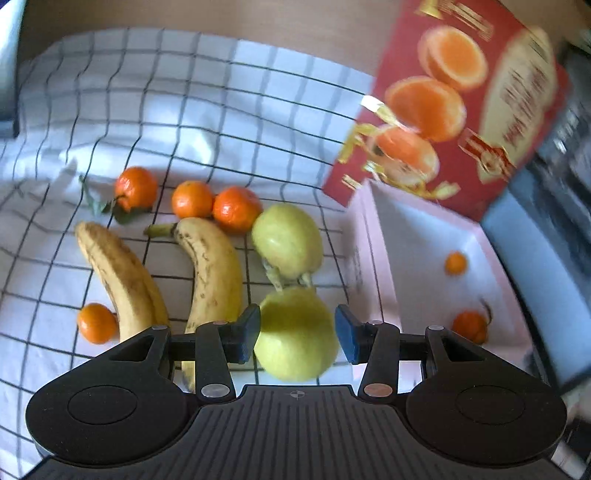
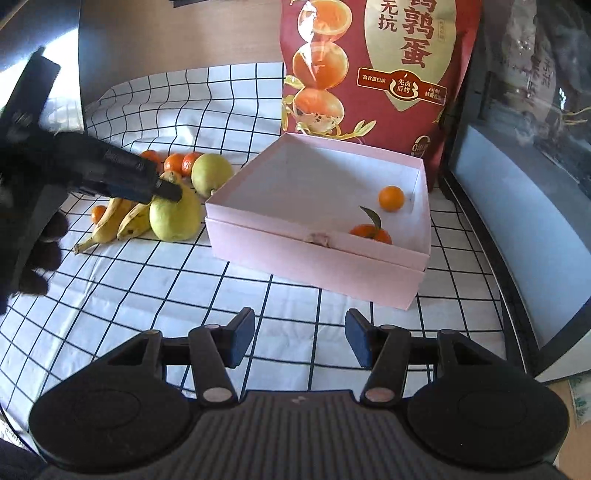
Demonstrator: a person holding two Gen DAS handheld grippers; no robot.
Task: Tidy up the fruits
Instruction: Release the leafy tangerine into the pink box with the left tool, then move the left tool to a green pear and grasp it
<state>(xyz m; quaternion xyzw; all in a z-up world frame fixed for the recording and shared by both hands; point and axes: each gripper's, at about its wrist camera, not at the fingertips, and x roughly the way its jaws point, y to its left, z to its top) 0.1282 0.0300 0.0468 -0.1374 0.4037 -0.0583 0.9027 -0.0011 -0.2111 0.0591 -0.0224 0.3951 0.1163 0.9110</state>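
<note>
My left gripper (image 1: 297,332) has its blue pads around a yellow-green pear (image 1: 295,336); the left pad touches it, the right pad stands just off it. The same pear shows in the right wrist view (image 2: 173,218) with the left gripper (image 2: 168,190) on it. A second pear (image 1: 288,240) lies behind it. Two bananas (image 1: 218,273) and several mandarins (image 1: 192,199) lie on the checked cloth (image 1: 184,110). The pink box (image 2: 314,254) holds two mandarins (image 2: 390,198). My right gripper (image 2: 300,341) is open and empty above the cloth, in front of the box.
A red food bag (image 2: 376,66) stands behind the box. A dark appliance with a glass front (image 2: 524,166) stands at the right. A wooden surface (image 2: 184,33) lies beyond the cloth.
</note>
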